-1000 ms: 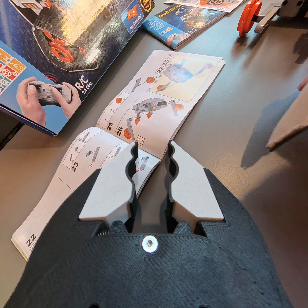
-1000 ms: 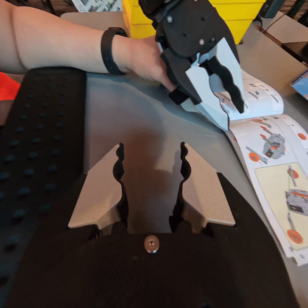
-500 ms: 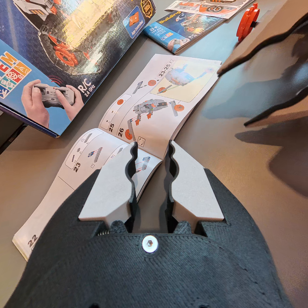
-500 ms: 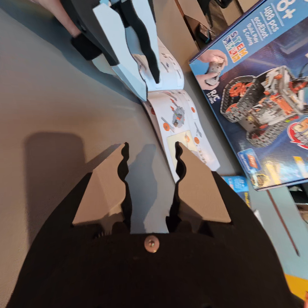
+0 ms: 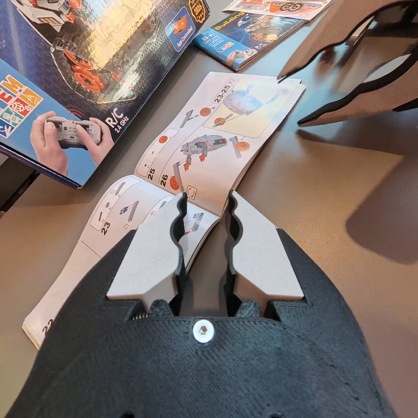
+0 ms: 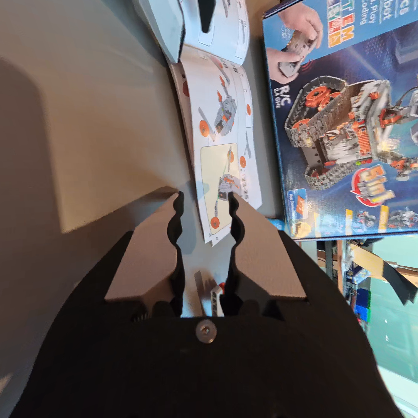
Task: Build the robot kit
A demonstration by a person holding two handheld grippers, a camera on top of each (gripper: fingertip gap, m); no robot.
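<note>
An open instruction booklet [image 5: 217, 140] lies on the grey table [image 5: 305, 226]. My left gripper [image 5: 207, 196] is open and empty, low over the booklet's near page by the spine; its left finger [image 5: 156, 239] covers part of that page. My right gripper [image 6: 205, 196] is open and empty, its tips over the far end of the booklet [image 6: 226, 135]. In the left wrist view the right gripper [image 5: 290, 100] reaches in from the upper right, tips at the booklet's far right corner. The left gripper [image 6: 191, 45] shows at the top of the right wrist view, on the booklet's other end.
A large blue toy-kit box [image 5: 90, 56] lies left of the booklet; it also shows in the right wrist view [image 6: 339, 113]. A small blue booklet [image 5: 244, 43] and a sticker sheet [image 5: 278, 6] lie beyond. A small grey and orange part [image 6: 214, 298] lies under my right gripper. The gap from one gripper's tips to the other's is roughly 11 cm.
My right gripper has swung across the table to the booklet's far end and come into the left wrist view from the right. My left gripper has stayed in place, still open.
</note>
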